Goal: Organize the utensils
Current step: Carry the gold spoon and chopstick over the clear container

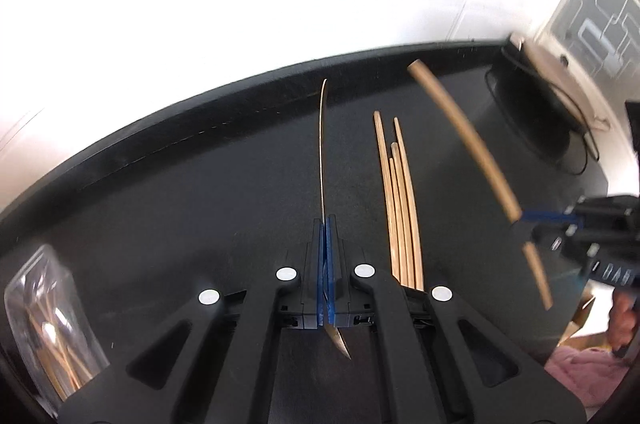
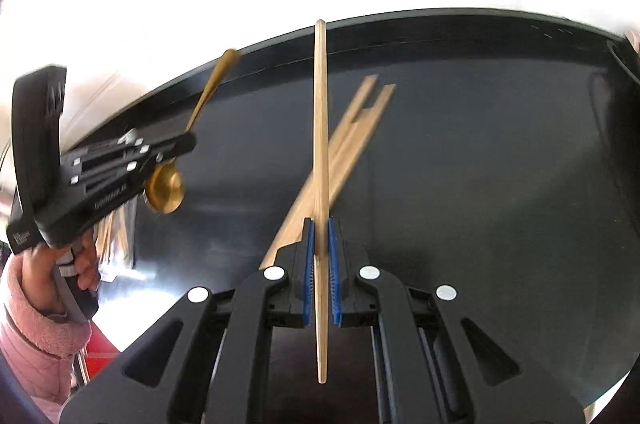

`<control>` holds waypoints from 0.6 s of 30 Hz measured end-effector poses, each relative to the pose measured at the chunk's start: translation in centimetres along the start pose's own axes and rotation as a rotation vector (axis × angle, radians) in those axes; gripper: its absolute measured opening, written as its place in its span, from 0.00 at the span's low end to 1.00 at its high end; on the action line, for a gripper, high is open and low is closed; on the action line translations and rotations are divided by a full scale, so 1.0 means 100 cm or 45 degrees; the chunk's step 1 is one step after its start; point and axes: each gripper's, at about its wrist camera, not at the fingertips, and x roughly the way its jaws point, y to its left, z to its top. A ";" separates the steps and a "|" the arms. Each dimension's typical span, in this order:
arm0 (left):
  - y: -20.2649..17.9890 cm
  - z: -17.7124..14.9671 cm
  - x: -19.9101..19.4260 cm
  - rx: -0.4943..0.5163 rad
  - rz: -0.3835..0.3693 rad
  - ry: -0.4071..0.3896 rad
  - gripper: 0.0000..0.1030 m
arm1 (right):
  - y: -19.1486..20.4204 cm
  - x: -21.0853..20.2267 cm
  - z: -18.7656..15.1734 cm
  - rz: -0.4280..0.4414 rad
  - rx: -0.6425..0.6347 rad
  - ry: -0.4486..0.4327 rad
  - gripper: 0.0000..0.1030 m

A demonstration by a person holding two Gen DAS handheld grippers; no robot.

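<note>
My left gripper (image 1: 326, 224) is shut on a gold spoon (image 1: 322, 148), seen edge-on above the black table; the right wrist view shows its round bowl (image 2: 165, 189) under that gripper (image 2: 188, 144). My right gripper (image 2: 320, 224) is shut on a wooden chopstick (image 2: 320, 112), held off the table; it shows blurred in the left wrist view (image 1: 464, 140), with the gripper (image 1: 524, 220). Several wooden chopsticks (image 1: 400, 200) lie together on the table between both grippers, also in the right wrist view (image 2: 344, 148).
A clear container (image 1: 52, 320) with wooden sticks inside stands at the near left. A black round object with cables (image 1: 528, 112) sits at the table's far right. The black table (image 1: 180, 192) ends at a raised back edge against a white wall.
</note>
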 end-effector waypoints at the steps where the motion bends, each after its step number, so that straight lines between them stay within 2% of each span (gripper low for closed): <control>1: 0.001 -0.002 -0.002 -0.012 0.004 -0.006 0.00 | 0.010 0.004 -0.002 0.010 -0.024 0.016 0.08; 4: 0.015 -0.029 -0.025 -0.053 0.069 -0.004 0.00 | 0.043 0.018 -0.009 0.058 -0.096 0.074 0.08; 8: 0.057 -0.071 -0.059 -0.151 0.160 -0.008 0.00 | 0.085 0.030 -0.006 0.116 -0.129 0.080 0.08; 11: 0.092 -0.099 -0.092 -0.245 0.227 -0.031 0.00 | 0.133 0.037 -0.013 0.156 -0.188 0.082 0.08; 15: 0.134 -0.135 -0.135 -0.350 0.320 -0.086 0.00 | 0.214 0.048 -0.002 0.219 -0.349 0.096 0.08; 18: 0.150 -0.144 -0.147 -0.421 0.369 -0.132 0.00 | 0.265 0.054 0.007 0.200 -0.432 0.068 0.08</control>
